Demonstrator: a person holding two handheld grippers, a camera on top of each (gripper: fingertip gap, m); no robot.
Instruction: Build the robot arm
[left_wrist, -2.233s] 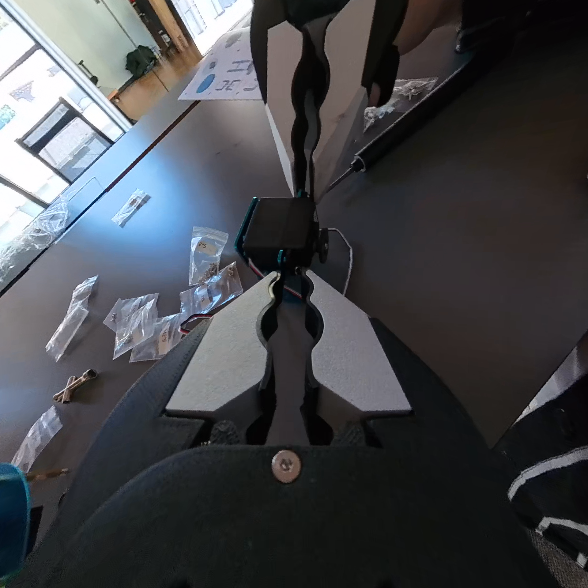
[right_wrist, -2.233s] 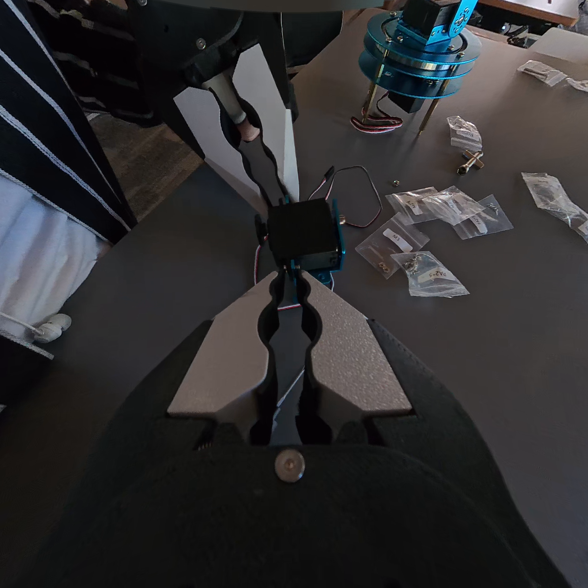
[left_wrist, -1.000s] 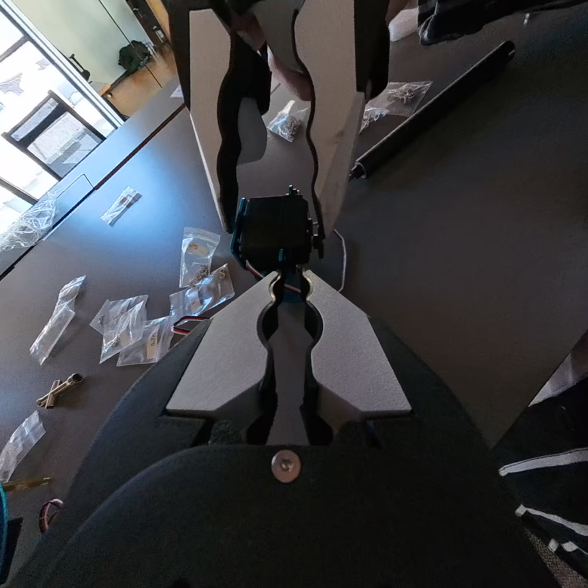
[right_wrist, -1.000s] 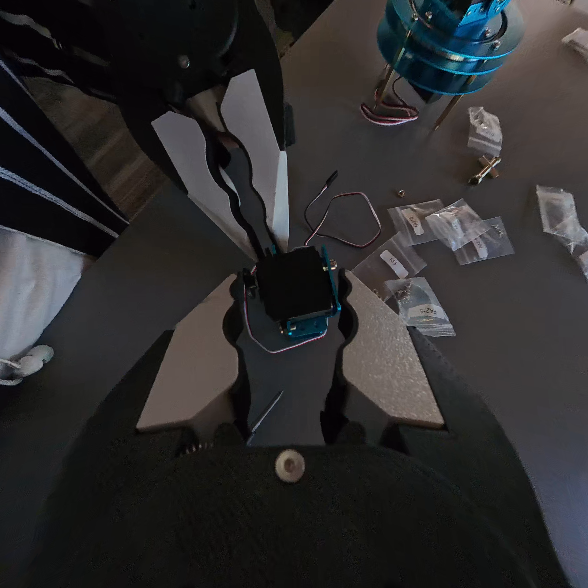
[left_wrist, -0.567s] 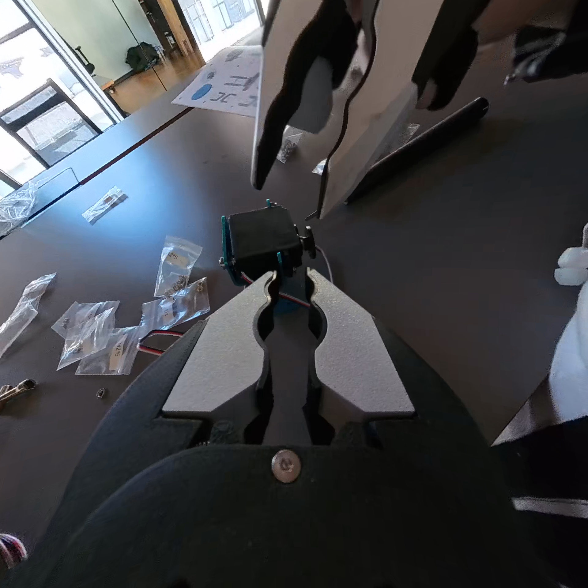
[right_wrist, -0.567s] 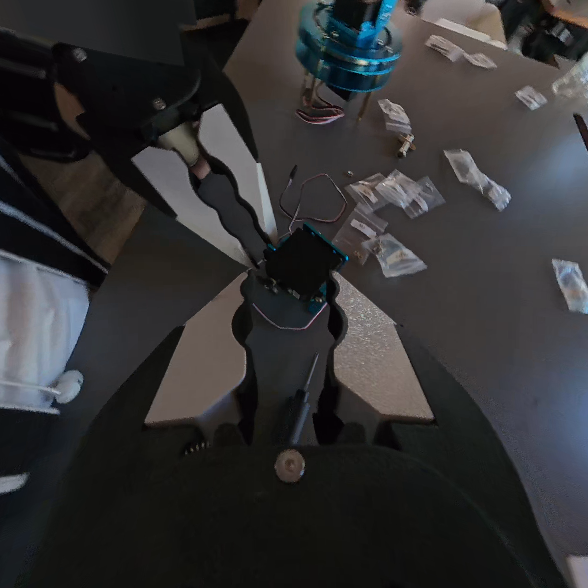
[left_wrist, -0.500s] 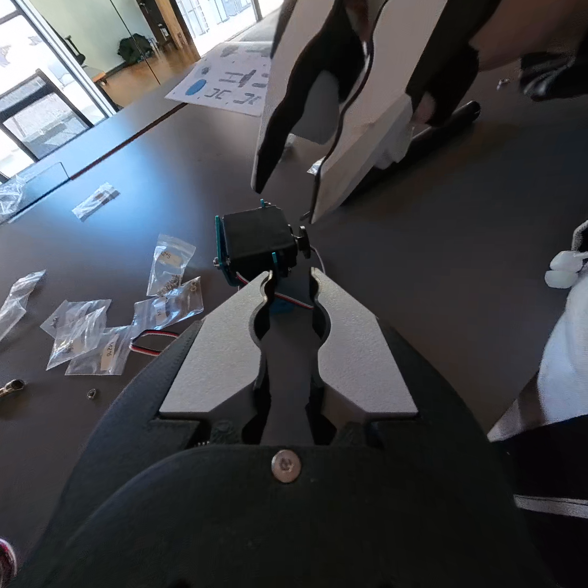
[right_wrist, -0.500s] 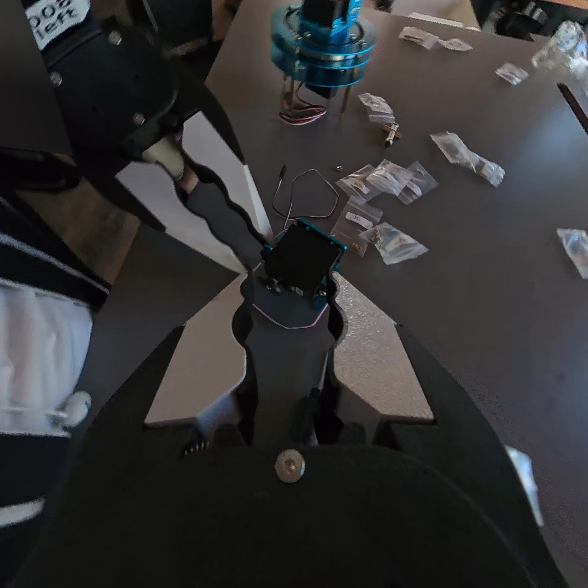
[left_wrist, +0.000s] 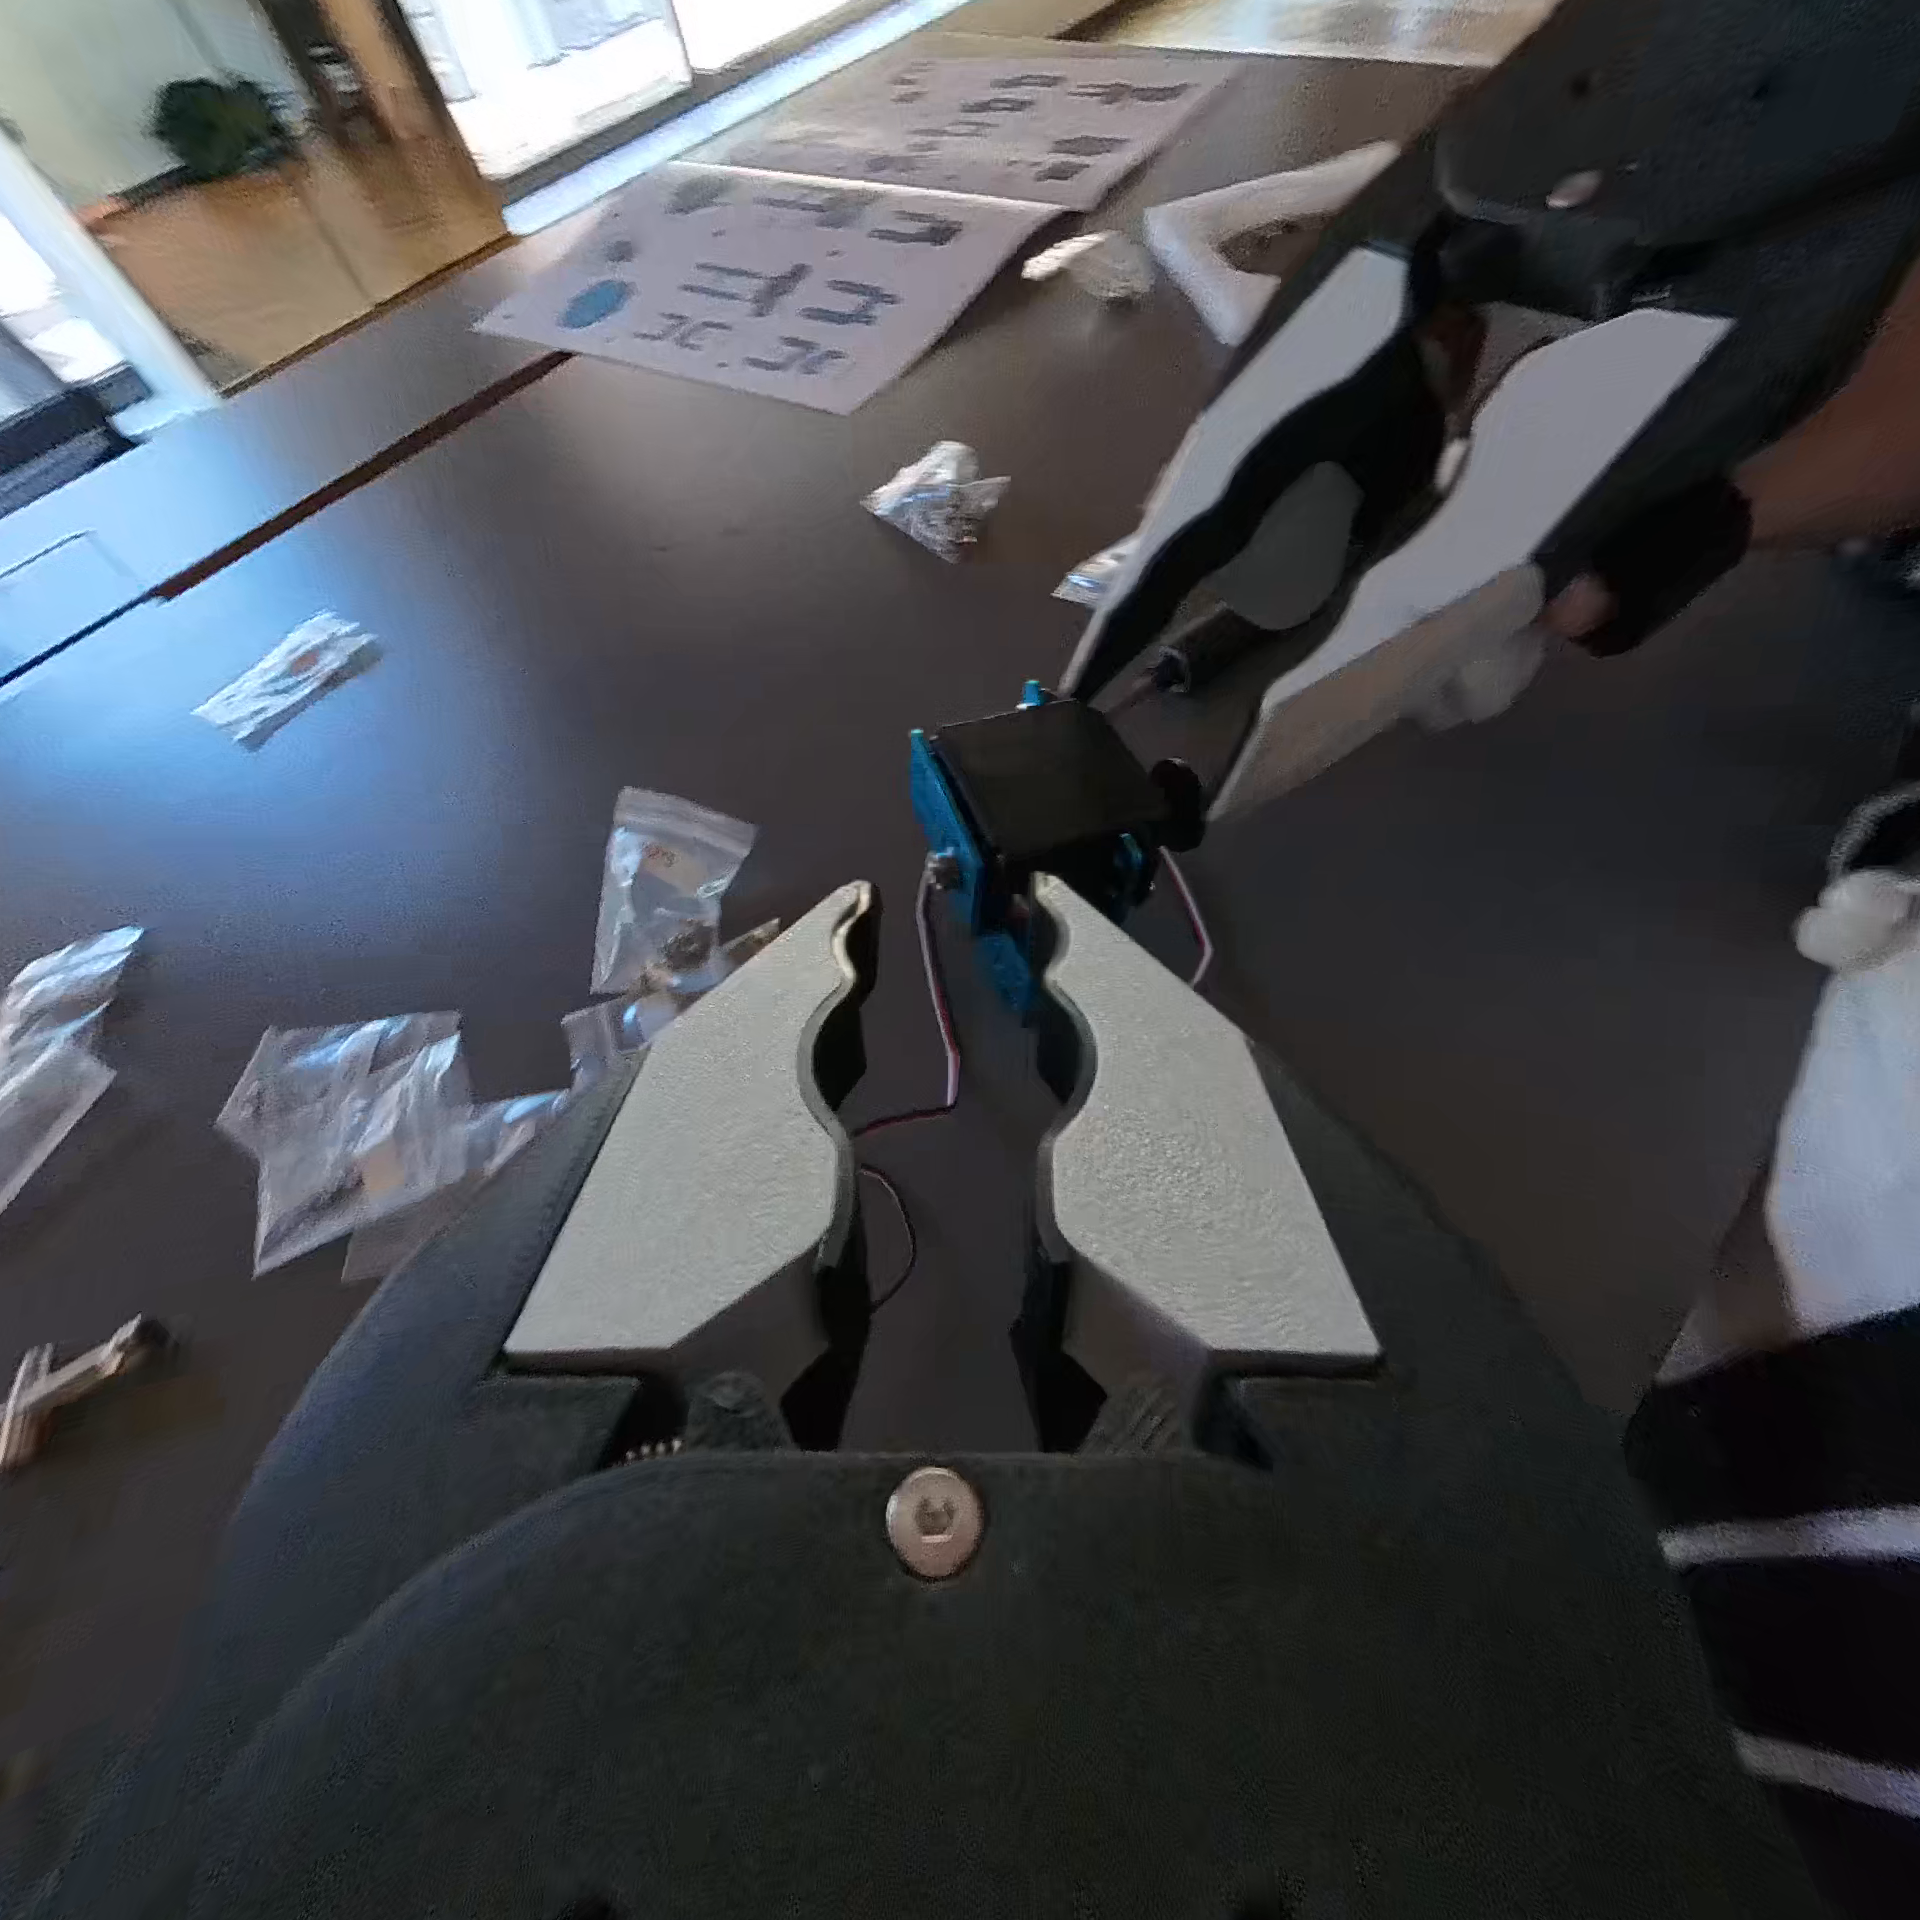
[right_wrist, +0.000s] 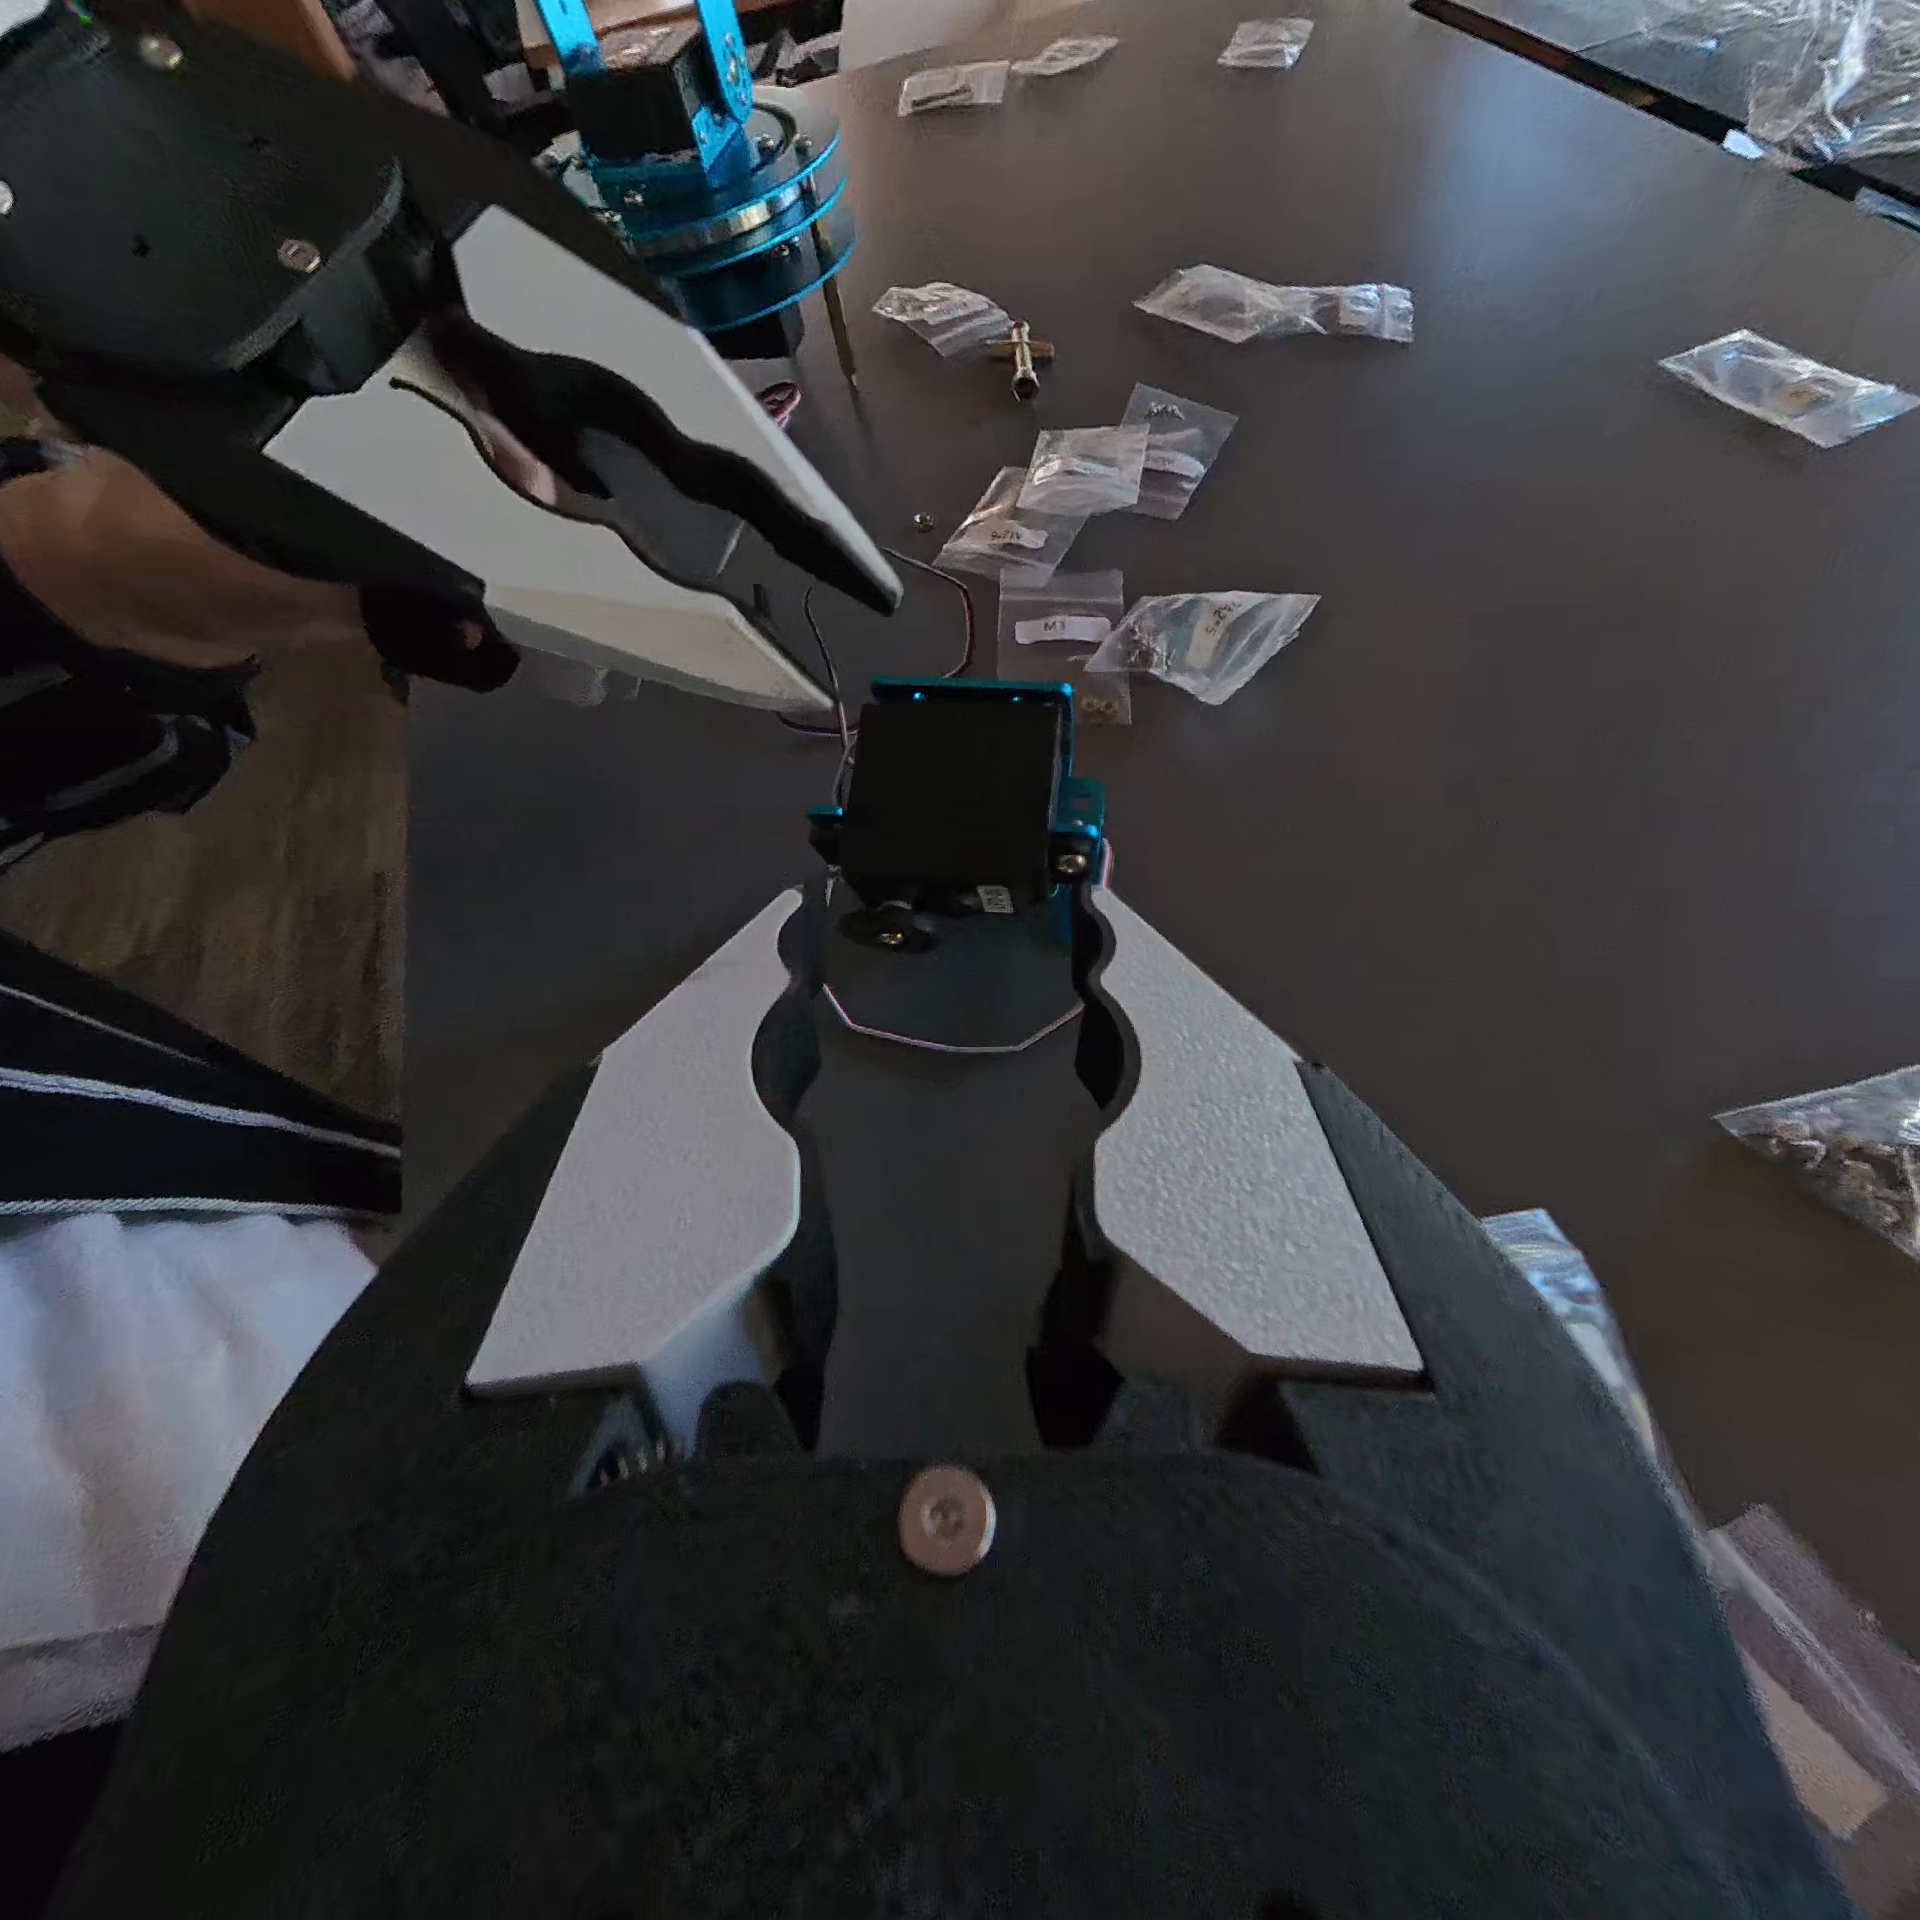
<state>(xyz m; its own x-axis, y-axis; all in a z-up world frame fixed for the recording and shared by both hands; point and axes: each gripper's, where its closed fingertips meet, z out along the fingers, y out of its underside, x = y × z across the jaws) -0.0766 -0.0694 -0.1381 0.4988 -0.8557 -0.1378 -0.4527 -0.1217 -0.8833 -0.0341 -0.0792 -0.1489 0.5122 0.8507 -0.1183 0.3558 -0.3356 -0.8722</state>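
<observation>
A black servo in a blue metal bracket (left_wrist: 1039, 800) hangs above the dark table, with its thin wire (left_wrist: 940, 1023) trailing down. My right gripper (right_wrist: 945, 909) is shut on the servo (right_wrist: 956, 790), one fingertip on each side of its near end. It also shows in the left wrist view (left_wrist: 1153, 743), at the servo's far side. My left gripper (left_wrist: 951, 914) is open, and the bracket's blue tab (left_wrist: 1003, 956) stands between its fingertips, close to the right one. In the right wrist view, the left gripper (right_wrist: 862, 655) is open just beyond the servo.
Several clear bags of small hardware (right_wrist: 1195, 629) lie across the table (right_wrist: 1507, 727). A blue round stacked assembly (right_wrist: 727, 208) stands at the back, with a metal cross wrench (right_wrist: 1023, 358) near it. A white printed sheet (left_wrist: 831, 260) lies far off. A person's striped clothing (left_wrist: 1818, 1455) is at the table edge. Some 5 cm of space lies between my two pairs of fingers. To the blue round stacked assembly (right_wrist: 727, 208): left tips about 20 cm, right tips about 25 cm.
My left gripper has opened and let go of the bracket. My right gripper, shut at first, opened about a second ago and closed on the servo body. Both views have swung.
</observation>
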